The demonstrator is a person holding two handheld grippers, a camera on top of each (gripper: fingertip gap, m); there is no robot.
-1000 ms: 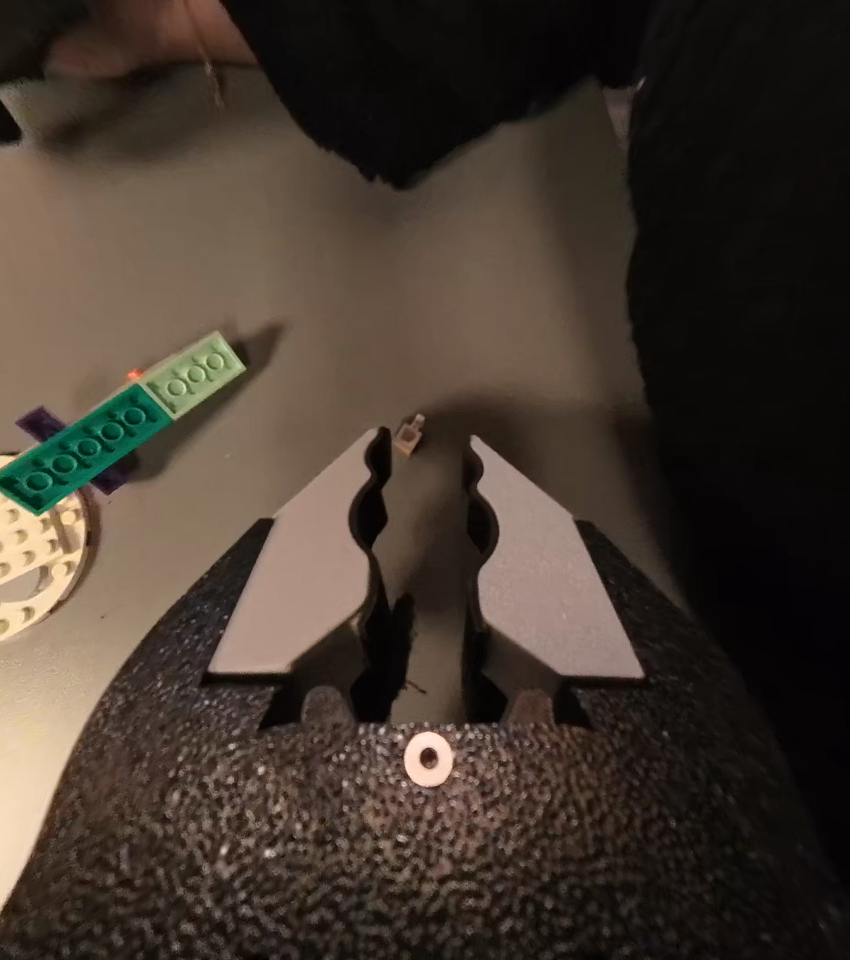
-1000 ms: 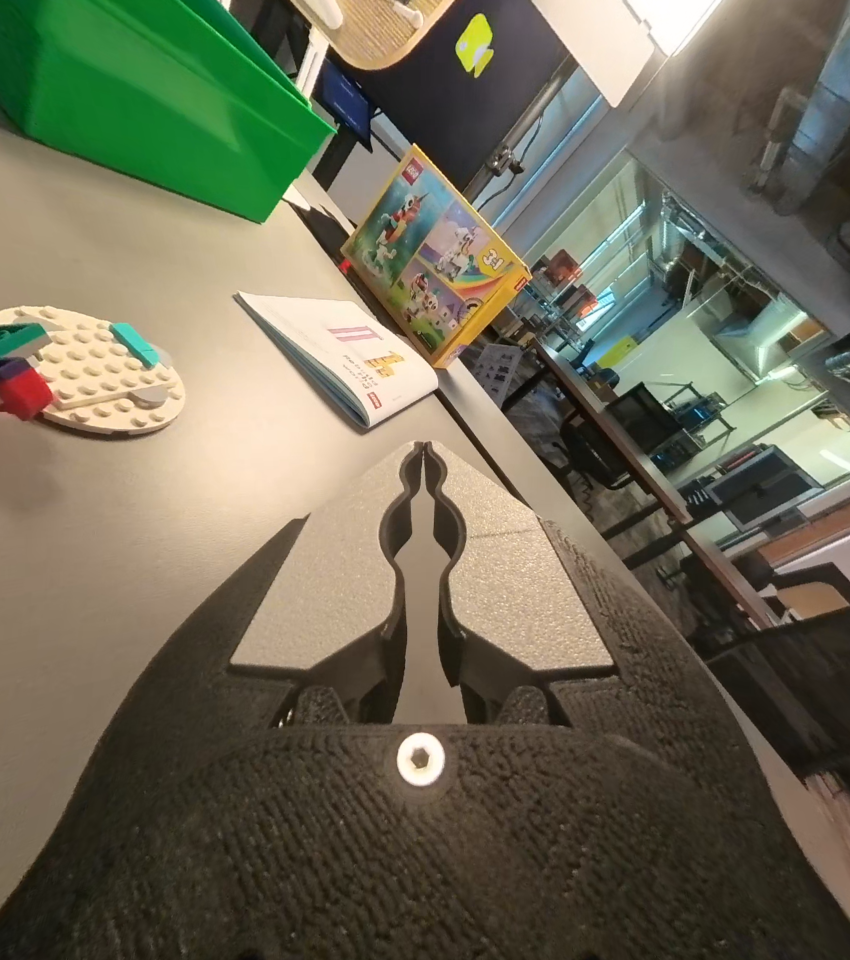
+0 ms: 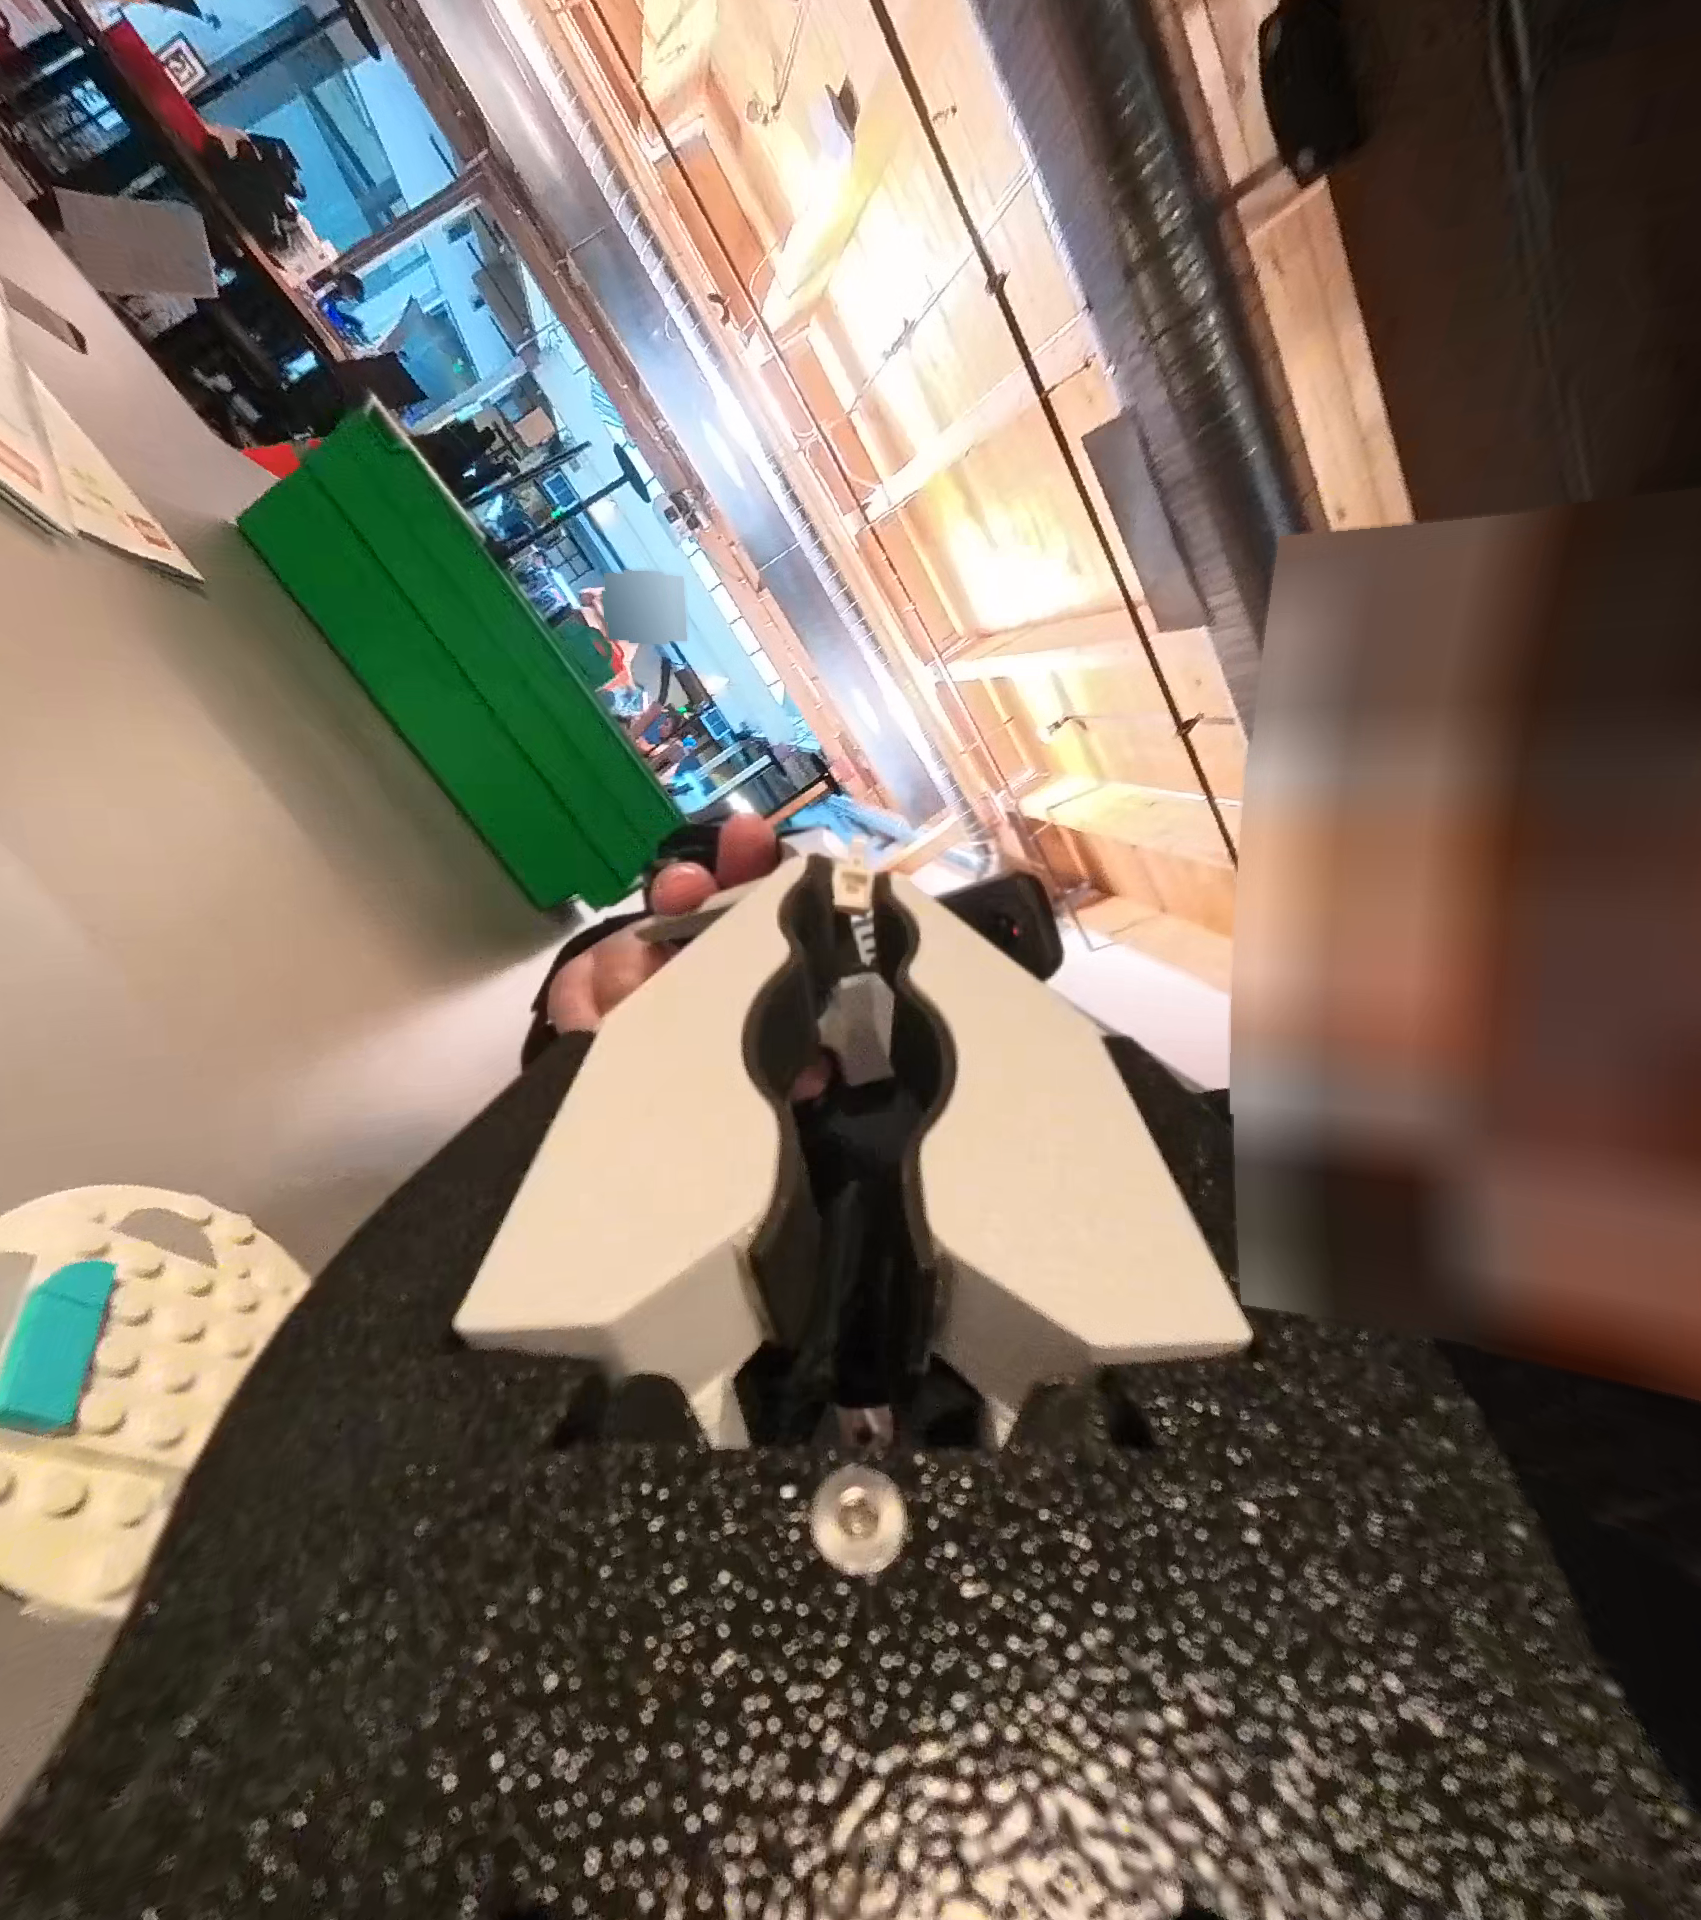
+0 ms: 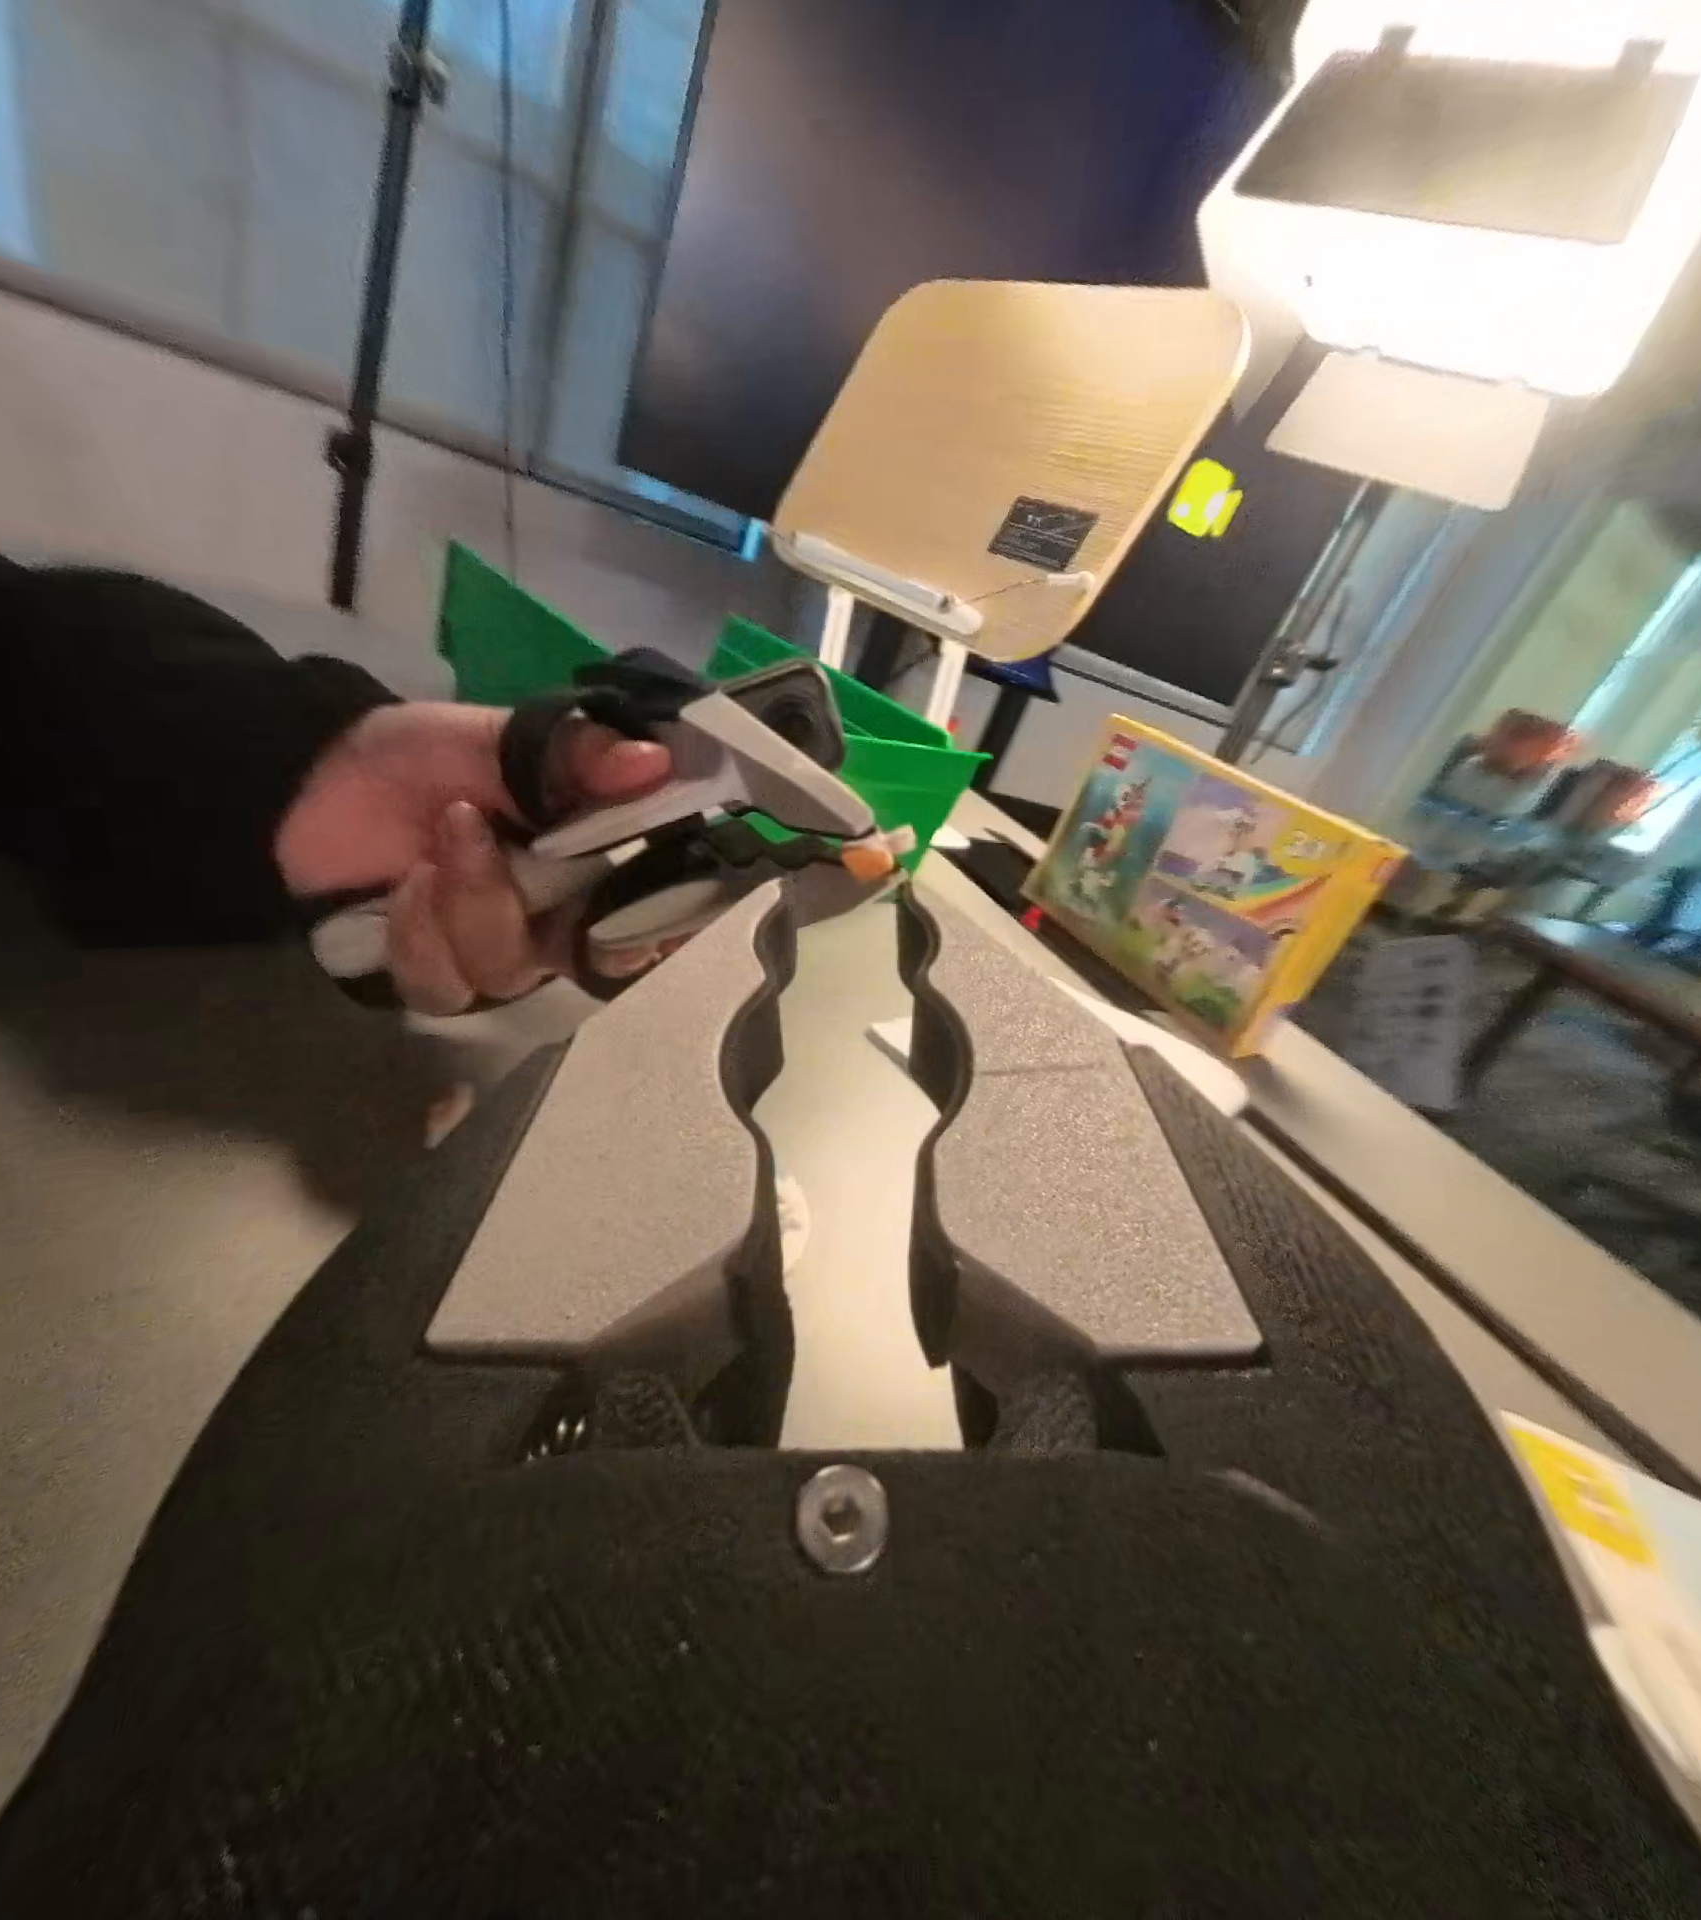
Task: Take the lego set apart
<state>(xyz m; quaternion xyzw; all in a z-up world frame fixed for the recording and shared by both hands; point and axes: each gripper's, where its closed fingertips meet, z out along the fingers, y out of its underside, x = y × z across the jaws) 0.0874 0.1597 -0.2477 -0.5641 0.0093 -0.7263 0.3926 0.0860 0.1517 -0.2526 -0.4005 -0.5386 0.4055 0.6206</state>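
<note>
Left wrist view shows your left gripper (image 3: 851, 883) clenched on a tiny tan piece (image 3: 848, 885) at frame centre. Your right gripper (image 4: 846, 914) gapes, grasping nothing. One teal brick (image 3: 51, 1345) remains on the round white plate (image 3: 15, 1496) lower left (more pulling likely).

Small brick (image 3: 46, 1349) on round plate (image 3: 150, 1475)

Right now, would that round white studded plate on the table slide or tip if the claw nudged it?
The round white studded plate lies flat on the smooth grey table, so it would probably slide, not tip. It looks like thin, stiff plastic, likely light.
</note>
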